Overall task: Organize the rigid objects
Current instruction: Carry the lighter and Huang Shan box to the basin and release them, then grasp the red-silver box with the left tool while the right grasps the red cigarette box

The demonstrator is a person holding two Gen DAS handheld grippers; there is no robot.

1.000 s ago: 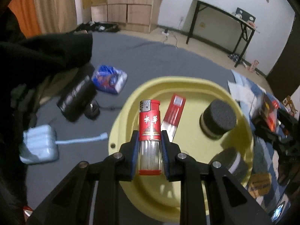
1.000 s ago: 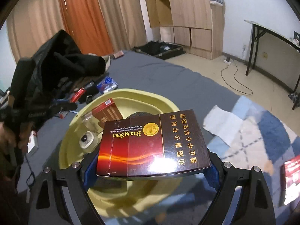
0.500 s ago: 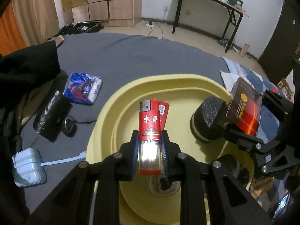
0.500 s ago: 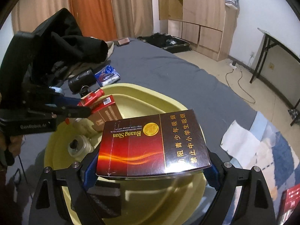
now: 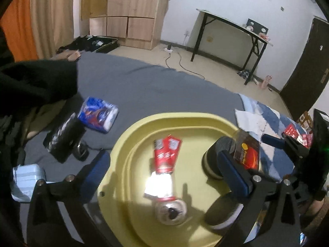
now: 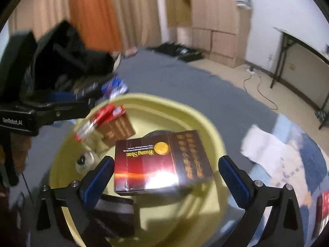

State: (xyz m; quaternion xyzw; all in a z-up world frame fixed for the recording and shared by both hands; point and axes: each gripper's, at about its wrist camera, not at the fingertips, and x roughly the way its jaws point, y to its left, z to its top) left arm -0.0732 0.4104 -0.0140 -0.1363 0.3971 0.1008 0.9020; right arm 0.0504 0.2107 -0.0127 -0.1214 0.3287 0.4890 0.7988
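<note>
Low in the centre of the left wrist view, the red lighter (image 5: 164, 164) sits blurred between the widely spread left tongs (image 5: 164, 177), its clear lower half catching glare, free of both blue pads (image 5: 96, 168); these tongs have just been opening and no longer pinch it, and whether the lighter already rests on the floor of the yellow basin (image 5: 131, 144) I cannot tell. Behind its top lies a red-and-white packet (image 5: 173, 144), and just below it a small clear round thing with a dark centre (image 5: 170, 210). To the right in that view stands a dark round sponge-like puck (image 5: 213, 160), with a second one (image 5: 222, 214) lower down. In the right wrist view the dark red cigarette box (image 6: 162, 160) with gold lettering fills the middle of the frame between the right tongs (image 6: 164, 177), which have also just been opening: a clear gap shows on the right side and the left pad (image 6: 98, 177) sits just beside the box edge, so nothing grips it. The box hangs over the basin (image 6: 207, 131), above a dark puck whose top shows behind it. A brown packet (image 6: 119, 127) lies in the upper left of the basin. Outside the basin, on the grey bedspread (image 5: 144, 86), lie a blue wrapped pack (image 5: 98, 115), a black cylinder (image 5: 63, 140) and a pale blue charger (image 5: 26, 183) at the left edge; a white tissue (image 6: 265, 152) lies on the right.
</note>
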